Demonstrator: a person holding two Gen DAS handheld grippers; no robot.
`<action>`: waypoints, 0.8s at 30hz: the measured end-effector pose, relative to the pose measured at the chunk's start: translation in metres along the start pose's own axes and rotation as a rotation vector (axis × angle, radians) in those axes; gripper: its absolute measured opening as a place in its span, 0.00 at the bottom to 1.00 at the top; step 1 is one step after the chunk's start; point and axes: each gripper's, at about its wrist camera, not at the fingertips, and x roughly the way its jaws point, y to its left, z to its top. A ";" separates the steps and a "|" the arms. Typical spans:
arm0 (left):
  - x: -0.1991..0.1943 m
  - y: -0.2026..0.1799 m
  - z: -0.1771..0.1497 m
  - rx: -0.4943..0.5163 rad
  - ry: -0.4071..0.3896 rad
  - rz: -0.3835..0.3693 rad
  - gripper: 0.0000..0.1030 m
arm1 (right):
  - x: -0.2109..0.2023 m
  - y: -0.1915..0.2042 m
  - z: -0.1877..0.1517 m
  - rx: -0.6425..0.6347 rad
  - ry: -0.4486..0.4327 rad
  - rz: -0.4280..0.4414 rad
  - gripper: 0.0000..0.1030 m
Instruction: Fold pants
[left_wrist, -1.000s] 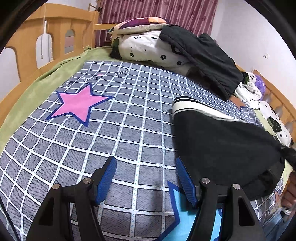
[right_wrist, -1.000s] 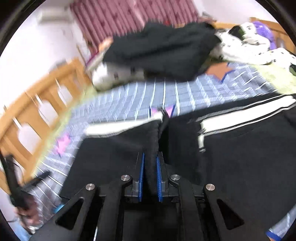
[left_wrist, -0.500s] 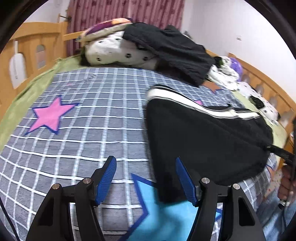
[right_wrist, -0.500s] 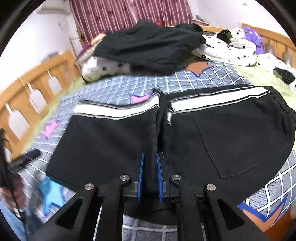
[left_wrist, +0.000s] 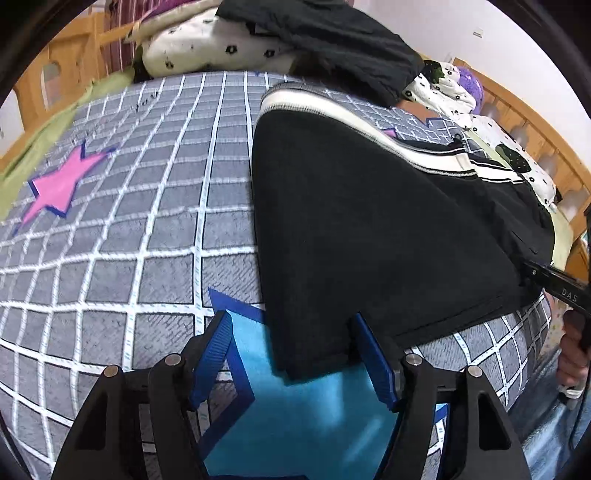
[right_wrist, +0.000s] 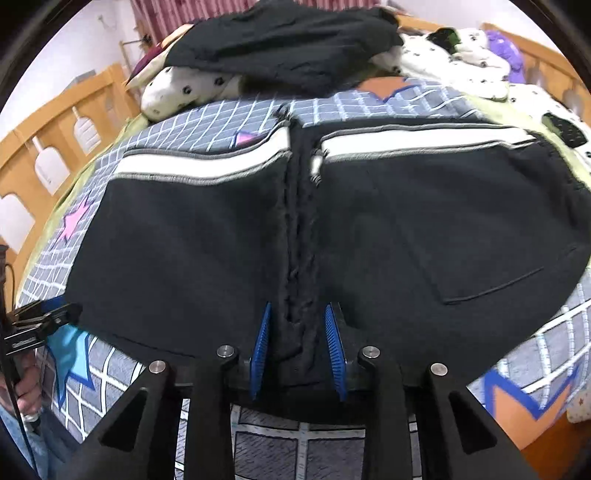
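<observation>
Black pants (left_wrist: 369, 221) with a white side stripe lie folded on the checked bed cover (left_wrist: 147, 221). My left gripper (left_wrist: 295, 354) is open over their near corner; the corner lies between the jaws, and the left pad stands clear of it. In the right wrist view the pants (right_wrist: 184, 240) spread flat, with a raised ridge of fabric running down the middle. My right gripper (right_wrist: 297, 343) straddles the near end of that ridge. Its jaws are opening and the pads stand just off the cloth. The left gripper (right_wrist: 37, 325) shows at the left edge.
A pile of dark clothes (right_wrist: 280, 44) on white flowered bedding (right_wrist: 173, 92) lies at the head of the bed. Wooden rails (right_wrist: 44, 122) run along both sides. A person's hand (left_wrist: 572, 354) holds the right gripper's handle at the bed's near edge.
The left gripper moved right and down until the pants' corner lay between its jaws. The right gripper sank with the pants, which now lie flat, and its jaws have parted.
</observation>
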 end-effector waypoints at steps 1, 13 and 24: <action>-0.004 -0.001 0.002 0.007 -0.006 -0.008 0.63 | -0.004 0.005 0.002 -0.026 -0.008 -0.017 0.28; -0.004 0.017 0.045 -0.107 -0.088 -0.032 0.63 | 0.051 0.012 0.110 -0.116 -0.016 0.000 0.42; 0.017 0.022 0.056 -0.156 -0.072 -0.028 0.63 | 0.095 -0.008 0.131 -0.087 0.040 0.064 0.29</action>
